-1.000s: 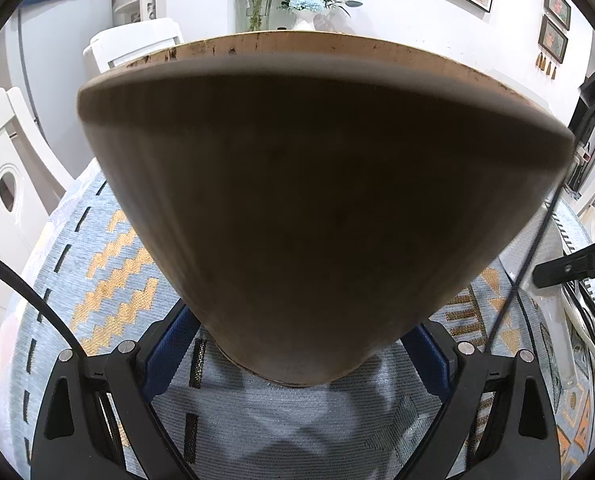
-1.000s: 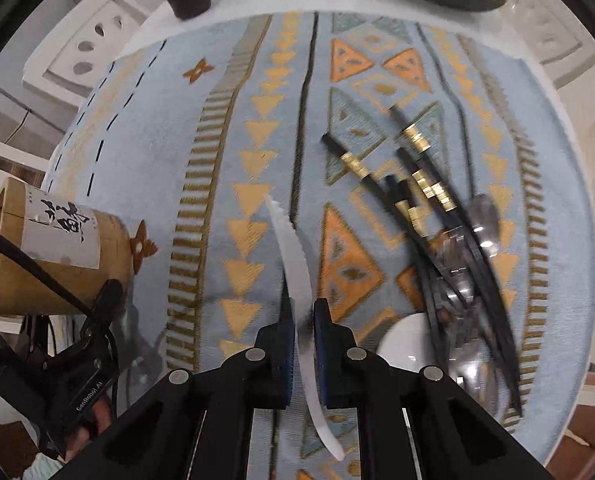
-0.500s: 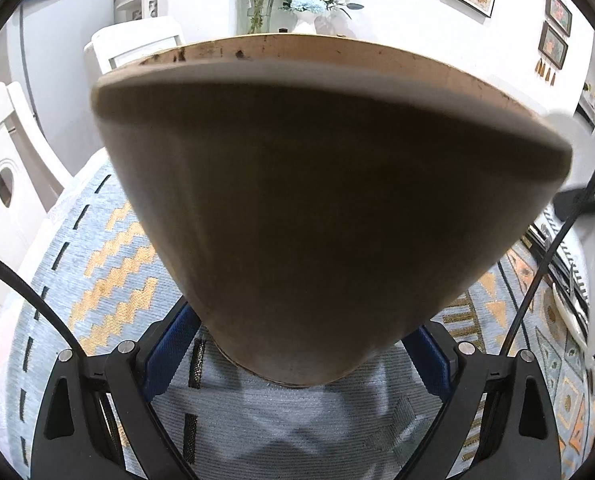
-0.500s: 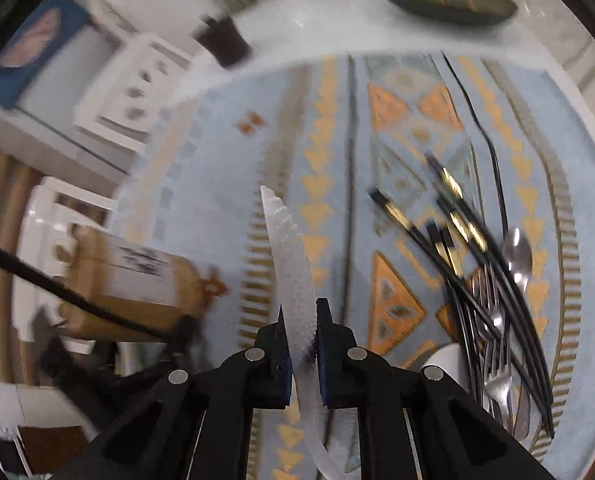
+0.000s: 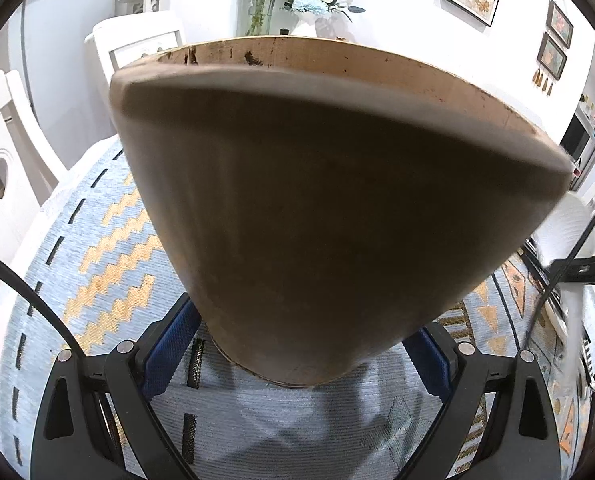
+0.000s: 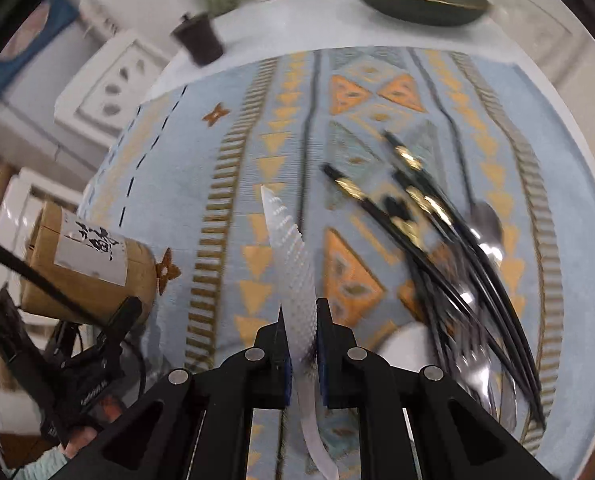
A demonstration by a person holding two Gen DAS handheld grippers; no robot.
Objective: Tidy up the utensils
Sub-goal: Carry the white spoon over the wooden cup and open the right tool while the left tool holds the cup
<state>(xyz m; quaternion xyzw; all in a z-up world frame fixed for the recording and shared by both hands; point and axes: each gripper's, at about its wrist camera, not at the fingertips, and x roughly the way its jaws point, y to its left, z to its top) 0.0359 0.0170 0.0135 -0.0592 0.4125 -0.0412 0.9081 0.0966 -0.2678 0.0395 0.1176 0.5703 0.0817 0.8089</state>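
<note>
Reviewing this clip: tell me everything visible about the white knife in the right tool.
The white knife is a slim, pale, plastic-looking piece with a dimpled blade, a serrated edge and a pointed tip. The right tool is shut on it near mid-length, blade pointing away from the camera, the smooth handle trailing back beneath the tool. It is held clear above the patterned cloth; only the pads touch it. The bamboo holder lies to its left, the remaining cutlery to its right.

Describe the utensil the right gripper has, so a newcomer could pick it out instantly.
Start at the blue and orange patterned tablecloth; at the bottom centre the right gripper is shut on a white serrated knife. Its blade points up the cloth, away from the camera. Unlike the black chopsticks and shiny cutlery heaped to its right, it is pale, dimpled and held clear of the pile.
</note>
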